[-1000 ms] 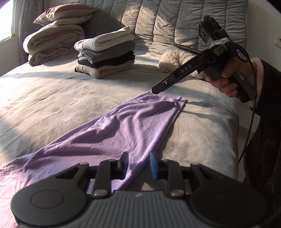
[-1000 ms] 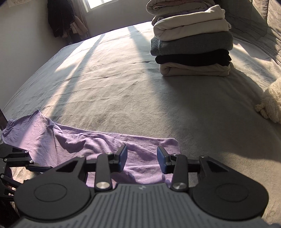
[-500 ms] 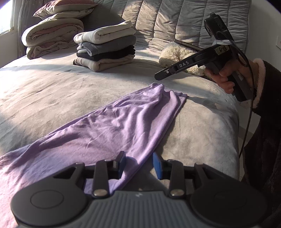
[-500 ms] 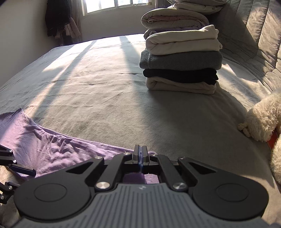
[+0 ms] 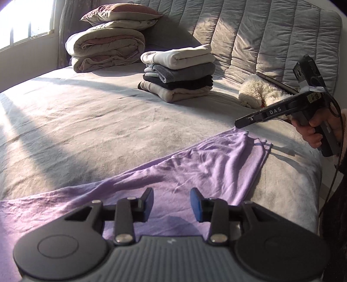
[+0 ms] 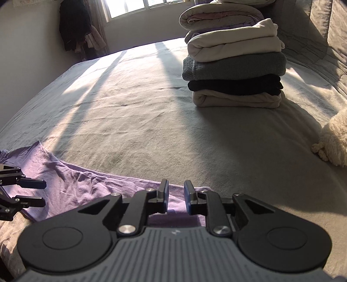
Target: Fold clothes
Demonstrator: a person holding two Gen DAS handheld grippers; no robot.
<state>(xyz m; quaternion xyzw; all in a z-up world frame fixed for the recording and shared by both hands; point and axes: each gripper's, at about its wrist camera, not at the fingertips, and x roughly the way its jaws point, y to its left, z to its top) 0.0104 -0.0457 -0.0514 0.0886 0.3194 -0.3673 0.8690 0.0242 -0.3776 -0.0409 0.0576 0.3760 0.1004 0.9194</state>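
With its blue-padded jaws spread wide, the left tool (image 5: 171, 202) hovers over the near part of the purple garment (image 5: 195, 171), gripping nothing. Cloth shows between and beneath the two fingers (image 5: 148, 200); contact cannot be told from this view

Right tool (image 6: 176, 196): jaws parted by a narrow gap, nothing between the pads, purple cloth visible just below and behind them. In the left wrist view it shows side-on, tip hanging just above the far corner of the garment, held by a hand (image 5: 312, 132) in a dark sleeve (image 5: 338, 195) with a fuzzy pale cuff. A cable trails from the handle

Garment: lies stretched in a long band along the near edge of the bed (image 5: 86, 121), wrinkled, far end bunched into small pleats, one long side close to the mattress edge. Grey bedcover, sun stripes and long shadows across it

Further out: stack of folded clothes (image 5: 177, 73) well apart from the garment, four pieces — cream on top, grey, black, beige at the bottom. Behind it a rolled duvet (image 5: 104, 52) with pillows (image 5: 119, 16) on top, against a quilted grey headboard (image 5: 260, 39). Fluffy white plush toy (image 5: 256, 91) near the headboard, to the right of the stack. Window (image 6: 138, 5) and dark clothing hanging (image 6: 73, 23) at the far wall in the right wrist view
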